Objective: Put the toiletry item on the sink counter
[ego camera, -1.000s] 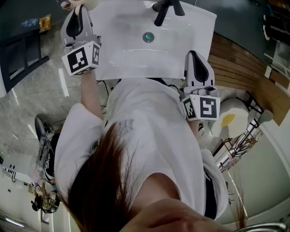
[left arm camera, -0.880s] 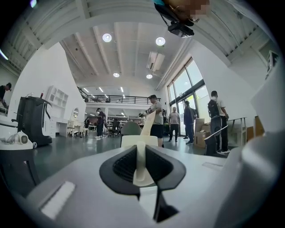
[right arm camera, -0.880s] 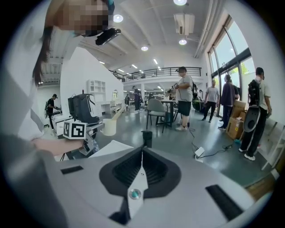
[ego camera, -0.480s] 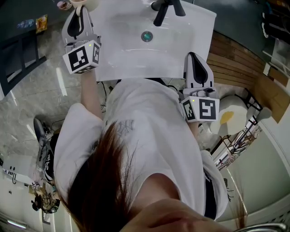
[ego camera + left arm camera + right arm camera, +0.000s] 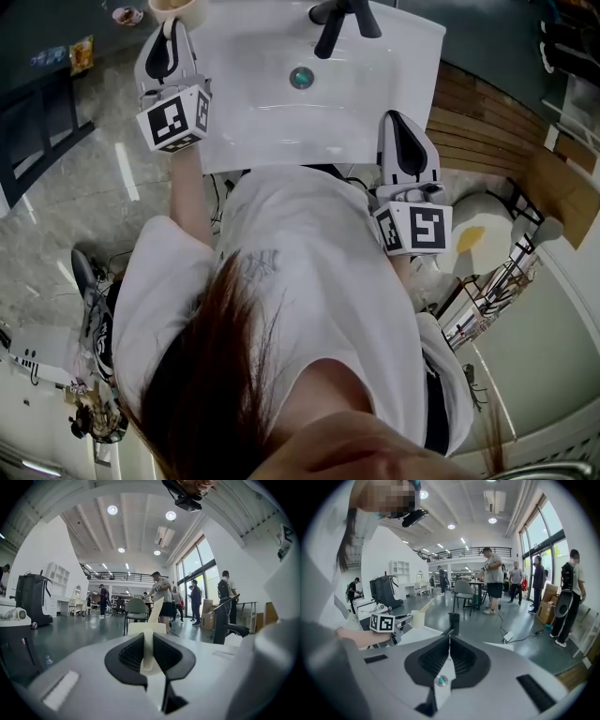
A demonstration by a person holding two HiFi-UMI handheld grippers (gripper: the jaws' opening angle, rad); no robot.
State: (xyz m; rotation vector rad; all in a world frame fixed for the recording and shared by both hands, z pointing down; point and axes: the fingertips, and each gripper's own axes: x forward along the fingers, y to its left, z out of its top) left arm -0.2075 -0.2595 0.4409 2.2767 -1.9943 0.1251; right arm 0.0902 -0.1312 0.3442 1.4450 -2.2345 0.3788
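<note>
The left claw (image 5: 172, 28) is pinching the near wall of a cream cup (image 5: 178, 9). In the left gripper view the ribbed pads are squeezing a thin pale strip of that wall between them, right at the left claw (image 5: 147, 644) centre. The cream cup (image 5: 147, 629) is sitting just beyond the tips, its long axis running straight up and its mouth facing the ceiling. A tan stick (image 5: 158, 607) is poking out of the mouth and leaning up and to the right, away from the claw.

The right gripper view is giving us the side angle. There the left claw (image 5: 408, 617) is reaching almost level behind its marker cube (image 5: 382, 622). The cream cup (image 5: 418, 619) is hanging off its tips, upright, with the stick (image 5: 427, 603) slanting up and right. The cup is riding low over the far left corner of the white counter (image 5: 253, 122). Whether its base is touching the surface, I cannot tell.

The right claw (image 5: 401, 120) is hovering at the near right edge of the counter, well apart from the cup. Its pads are pressed together with nothing between them. Through the notch under the right claw (image 5: 449, 644) the teal drain (image 5: 440, 680) is peeking through. The black faucet (image 5: 453, 620) is standing just past its tips.

From above, the drain (image 5: 300, 77) and faucet (image 5: 336, 23) are lying between the two claws, toward the far side.
</note>
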